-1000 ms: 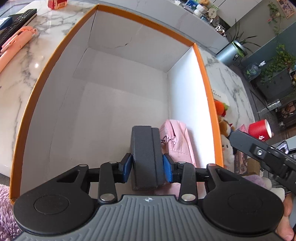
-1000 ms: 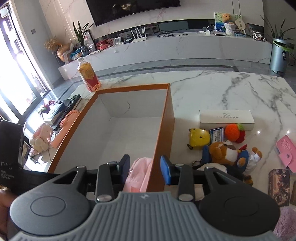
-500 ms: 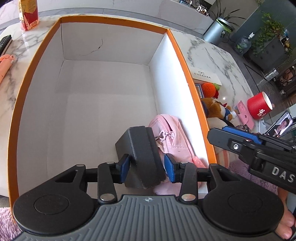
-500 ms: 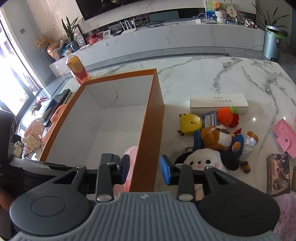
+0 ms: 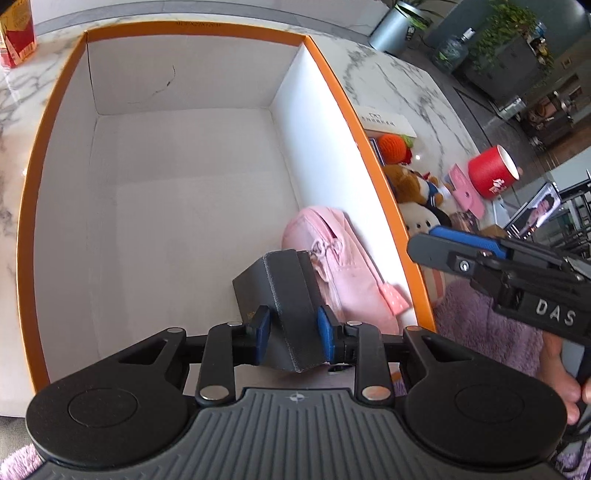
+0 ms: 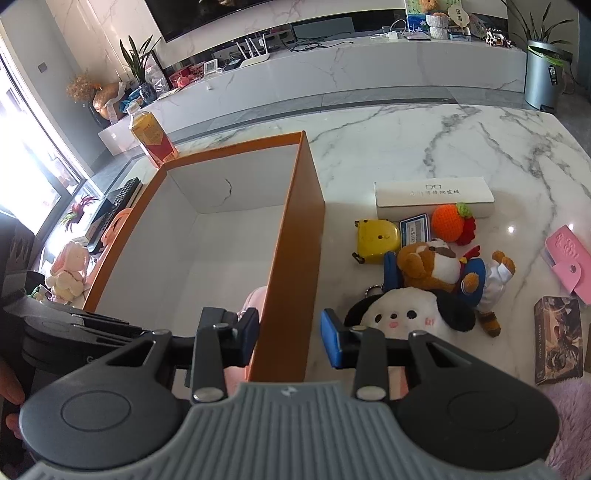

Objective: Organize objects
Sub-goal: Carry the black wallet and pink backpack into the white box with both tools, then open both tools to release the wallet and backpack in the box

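A large orange box with white inside fills the left wrist view. My left gripper is low at its near right corner. Its jaws are closing, and the blue pads press on a black box that stands tilted between them. A pink pouch lies against the box's right wall, just beyond the black box. My right gripper hovers open astride that orange wall, holding nothing. One of its fingers shows at the right of the left wrist view.
On the marble table right of the box lie a white glasses case, a yellow case, an orange knitted fruit, a bear plush, a white plush, a pink wallet and a red cup. A bottle stands behind the box.
My left gripper has rolled, and the black box between its pads now stands tilted, with the pads closer together. The right gripper has stayed over the box wall.
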Demonstrator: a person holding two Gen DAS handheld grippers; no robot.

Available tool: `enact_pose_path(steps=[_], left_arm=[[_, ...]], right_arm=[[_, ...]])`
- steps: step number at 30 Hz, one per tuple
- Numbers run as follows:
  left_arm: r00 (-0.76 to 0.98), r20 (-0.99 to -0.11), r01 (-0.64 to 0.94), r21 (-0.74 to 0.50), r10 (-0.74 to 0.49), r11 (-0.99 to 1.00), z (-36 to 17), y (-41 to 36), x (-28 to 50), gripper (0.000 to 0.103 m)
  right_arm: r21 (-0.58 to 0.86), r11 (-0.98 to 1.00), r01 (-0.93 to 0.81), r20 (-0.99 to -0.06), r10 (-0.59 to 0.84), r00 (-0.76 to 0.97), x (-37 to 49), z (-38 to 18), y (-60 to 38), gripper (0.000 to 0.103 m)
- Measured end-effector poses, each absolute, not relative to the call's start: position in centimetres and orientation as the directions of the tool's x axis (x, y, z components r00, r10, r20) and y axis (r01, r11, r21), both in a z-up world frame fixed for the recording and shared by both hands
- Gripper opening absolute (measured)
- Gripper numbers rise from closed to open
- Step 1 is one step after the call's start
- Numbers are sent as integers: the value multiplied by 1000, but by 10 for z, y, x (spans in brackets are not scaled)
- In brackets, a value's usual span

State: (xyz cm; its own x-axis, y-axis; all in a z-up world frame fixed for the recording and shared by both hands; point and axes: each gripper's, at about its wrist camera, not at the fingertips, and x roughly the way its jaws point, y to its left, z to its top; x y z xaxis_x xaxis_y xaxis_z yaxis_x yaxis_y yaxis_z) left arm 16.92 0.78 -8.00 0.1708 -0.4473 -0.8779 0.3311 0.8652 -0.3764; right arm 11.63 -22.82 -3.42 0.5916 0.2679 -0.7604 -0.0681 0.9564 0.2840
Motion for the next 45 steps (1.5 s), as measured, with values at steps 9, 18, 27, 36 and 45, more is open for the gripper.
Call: enact_pose_path(steps=[9,18,27,36,45], left_arm=[[202,-886,327,-341,-418,881,-75,6,163,40],[289,-890,325,-255,-353,911,-62,6,155,50],[429,-804,381,-253,-412,889,-15,-10,131,49],[414,-743,474,-316,-525,822,6,-76,117,49],[300,-747,512,-399,-594,760,-24,-168,120,49]], right_arm=[[278,957,-75,-763,268,588,116,-35,-225,39],[276,957,-91,-762,276,586,113,-34,-221,40],[275,958,-82,-727,263,634,98,-17,-233,40],[234,972,37,-732,151,665,77,-12,-289,40],[115,966,231,-797,-49,601,60,-39,-376,39]])
